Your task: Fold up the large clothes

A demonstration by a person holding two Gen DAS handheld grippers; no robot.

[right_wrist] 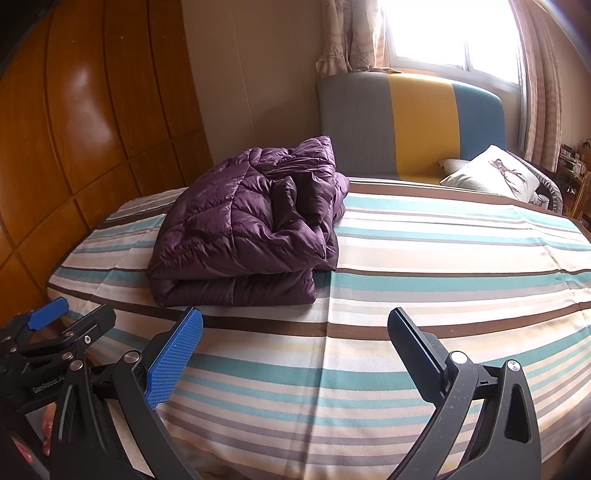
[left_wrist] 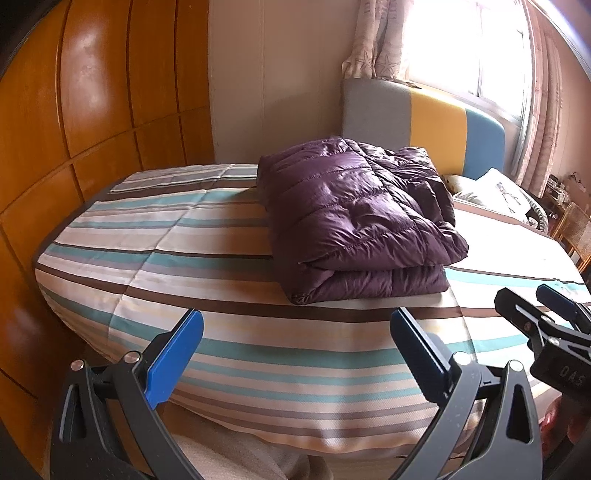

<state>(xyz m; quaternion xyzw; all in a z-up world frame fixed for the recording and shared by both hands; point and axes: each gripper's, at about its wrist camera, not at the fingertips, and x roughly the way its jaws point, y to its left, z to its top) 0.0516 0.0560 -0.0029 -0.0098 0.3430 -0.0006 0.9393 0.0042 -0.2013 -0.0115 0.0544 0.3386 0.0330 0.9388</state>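
A purple quilted down jacket (left_wrist: 360, 218) lies folded into a thick bundle on the striped bed cover (left_wrist: 207, 236); in the right wrist view the jacket (right_wrist: 247, 225) sits left of centre on the cover (right_wrist: 443, 258). My left gripper (left_wrist: 295, 334) hangs open over the near edge of the bed, well short of the jacket, with nothing between its fingers. My right gripper (right_wrist: 295, 332) is open too, empty, near the front edge. Each gripper shows in the other's view: the right gripper (left_wrist: 535, 306) at the right, the left gripper (right_wrist: 70, 314) at the lower left.
A wooden wardrobe (left_wrist: 92, 129) stands close along the bed's left side. A grey, yellow and blue headboard (right_wrist: 406, 122) rises at the far end under a bright window (right_wrist: 450, 33) with curtains. Pillows (right_wrist: 491, 173) lie at the far right. A chair (left_wrist: 576, 229) stands beyond.
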